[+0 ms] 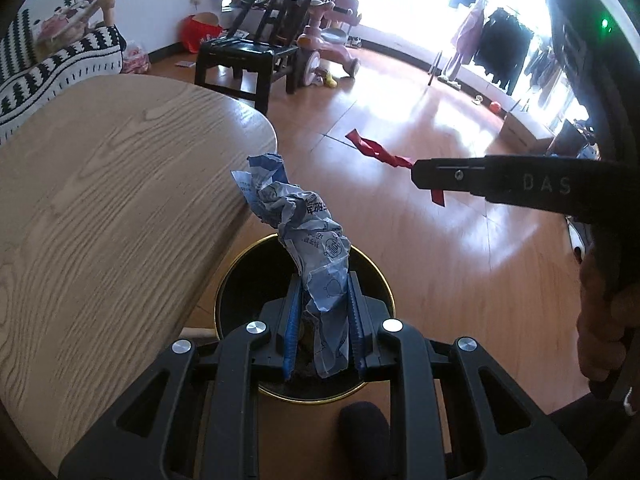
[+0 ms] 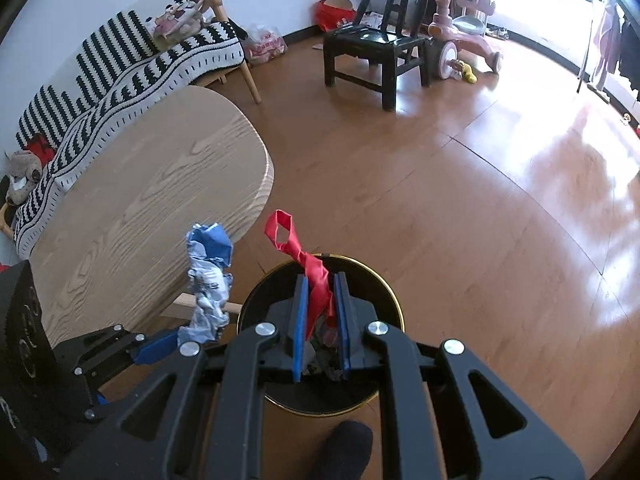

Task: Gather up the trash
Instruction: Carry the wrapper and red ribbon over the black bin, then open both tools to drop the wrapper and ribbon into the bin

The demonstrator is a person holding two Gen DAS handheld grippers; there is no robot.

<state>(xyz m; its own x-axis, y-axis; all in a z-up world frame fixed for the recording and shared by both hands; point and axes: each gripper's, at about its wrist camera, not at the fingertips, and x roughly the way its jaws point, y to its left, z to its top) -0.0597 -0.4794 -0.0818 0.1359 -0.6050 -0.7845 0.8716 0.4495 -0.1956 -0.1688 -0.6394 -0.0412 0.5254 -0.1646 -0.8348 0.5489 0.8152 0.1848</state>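
My left gripper (image 1: 322, 280) is shut on a crumpled blue-and-white wrapper (image 1: 296, 220) and holds it above a black bin with a gold rim (image 1: 236, 276) on the floor. My right gripper (image 2: 322, 280) is shut on a twisted red wrapper (image 2: 308, 264) above the same bin (image 2: 394, 308), which holds some trash. The right gripper (image 1: 416, 174) with the red wrapper (image 1: 376, 150) also shows at the right of the left wrist view. The left gripper (image 2: 176, 340) and blue wrapper (image 2: 208, 280) show at the lower left of the right wrist view.
A rounded wooden table (image 1: 100, 200) stands just left of the bin. Beyond are a black wooden chair (image 2: 376, 48), a pink ride-on toy (image 2: 460, 40), a striped sofa (image 2: 120, 64) and a clothes rack (image 1: 496, 48). A dark-socked foot (image 2: 348, 448) is beside the bin.
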